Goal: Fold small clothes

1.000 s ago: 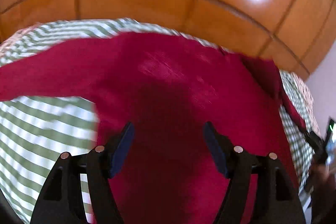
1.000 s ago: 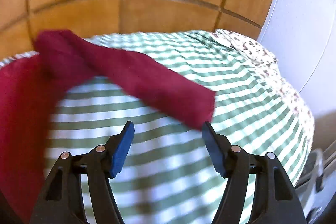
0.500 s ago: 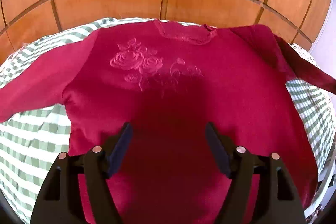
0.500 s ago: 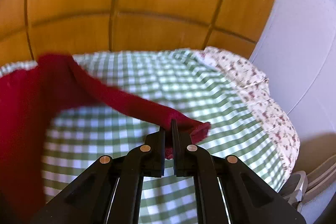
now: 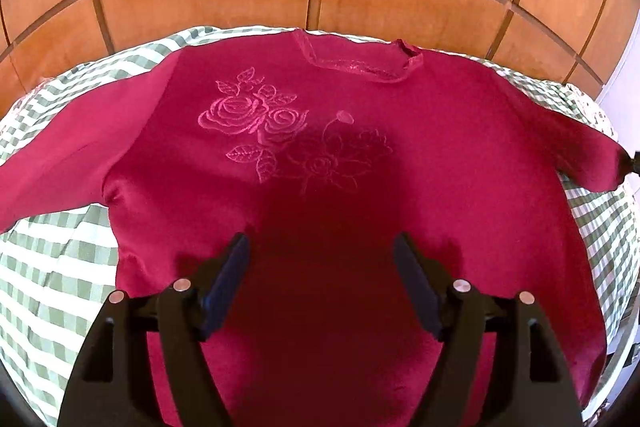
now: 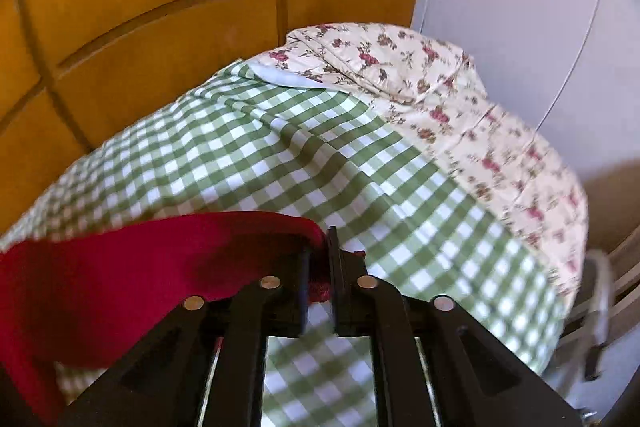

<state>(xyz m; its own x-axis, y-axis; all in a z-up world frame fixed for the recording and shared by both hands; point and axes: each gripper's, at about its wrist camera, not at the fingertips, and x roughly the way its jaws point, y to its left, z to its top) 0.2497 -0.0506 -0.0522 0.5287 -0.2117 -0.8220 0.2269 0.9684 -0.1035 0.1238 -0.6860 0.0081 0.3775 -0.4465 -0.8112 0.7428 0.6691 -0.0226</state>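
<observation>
Burgundy sweater (image 5: 360, 227) lies face up on the green-checked bed cover (image 5: 60, 247), rose embroidery showing. Left tool (image 5: 322, 275) hovers spread over its lower body, empty. Right tool (image 6: 318, 275), jaws just easing apart, pinches the sleeve cuff (image 6: 316, 267); a loosening grip risks dropping the sleeve mid-pull.
</observation>
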